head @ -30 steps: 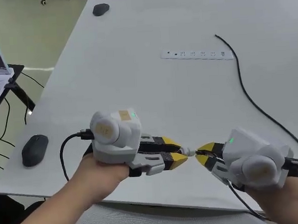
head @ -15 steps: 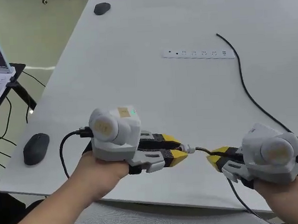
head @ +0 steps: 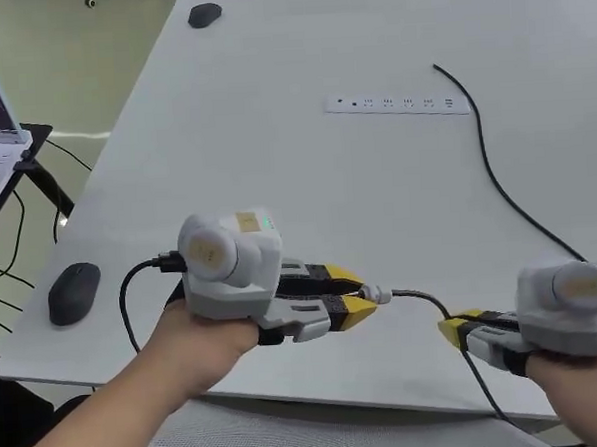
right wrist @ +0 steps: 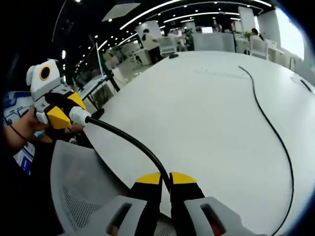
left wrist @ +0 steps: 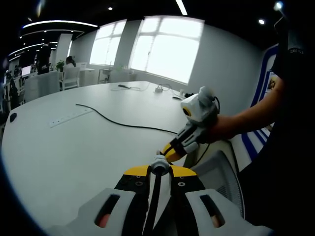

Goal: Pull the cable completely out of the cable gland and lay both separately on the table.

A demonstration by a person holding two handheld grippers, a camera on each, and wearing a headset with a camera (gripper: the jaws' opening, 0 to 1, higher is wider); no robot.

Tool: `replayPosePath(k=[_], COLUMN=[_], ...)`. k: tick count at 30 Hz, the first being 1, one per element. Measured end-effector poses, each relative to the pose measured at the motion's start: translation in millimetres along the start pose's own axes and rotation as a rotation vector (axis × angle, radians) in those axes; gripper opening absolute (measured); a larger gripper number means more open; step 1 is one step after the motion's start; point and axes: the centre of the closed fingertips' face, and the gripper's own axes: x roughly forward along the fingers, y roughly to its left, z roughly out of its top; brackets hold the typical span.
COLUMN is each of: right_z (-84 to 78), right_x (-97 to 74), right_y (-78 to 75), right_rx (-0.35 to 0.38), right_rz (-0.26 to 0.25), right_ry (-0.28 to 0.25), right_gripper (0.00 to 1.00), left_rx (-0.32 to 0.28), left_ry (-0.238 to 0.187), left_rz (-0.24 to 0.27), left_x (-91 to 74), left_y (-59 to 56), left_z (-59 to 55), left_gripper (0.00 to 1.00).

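Left gripper clamps the cable gland over the table's near edge. Right gripper pinches the black cable — a stretch spans between them, yet it enters the gland — extraction unfinished, nothing laid down.

We see the desk brightly and evenly lit from overhead in the head view. The picture is sharp throughout, with barely any shadow or glare on the white top. In the left gripper view the windows burn out to white. The person's clothes fall nearly black, and the cable gland, close to the lens, looks soft. In the right gripper view the ceiling light strips glare against a dim ceiling, while the cable reads crisp. Both fisheye views bend the desk's edges strongly toward the margins.
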Motion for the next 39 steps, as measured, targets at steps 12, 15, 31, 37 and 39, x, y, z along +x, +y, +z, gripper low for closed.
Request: replayPosePath(k=[12,15,31,37,39], right_z=[-19.7,-17.2,-16.0,-14.4,-14.4], right_x=[0.0,-4.6,-7.8,-7.7,-7.5], right_y=[-20.5,-9.9,-8.3,-12.5,-13.2], right_rx=[0.229,0.214,0.123,0.063,0.053], right_rz=[-0.014,-0.018,-0.01,0.002,0.007], right_ry=[0.007,0.006,-0.028,-0.03,-0.029], right_gripper=[0.01,0.01,0.02,0.02,0.03], left_rx=[0.005,0.005,-0.005,-0.012,-0.016], left_ry=[-0.005,-0.005,-0.012,-0.013,-0.012], left_rz=[-0.009,-0.009,-0.011,-0.011,-0.01], left_x=[0.2,0.5,0.8,2.1,2.3], left_y=[-3.5,-3.0,-2.0,-3.2,-3.0], left_z=[0.4,0.4,5.1,6.5,6.7], left_gripper=[0.15,0.15,0.15,0.15,0.15])
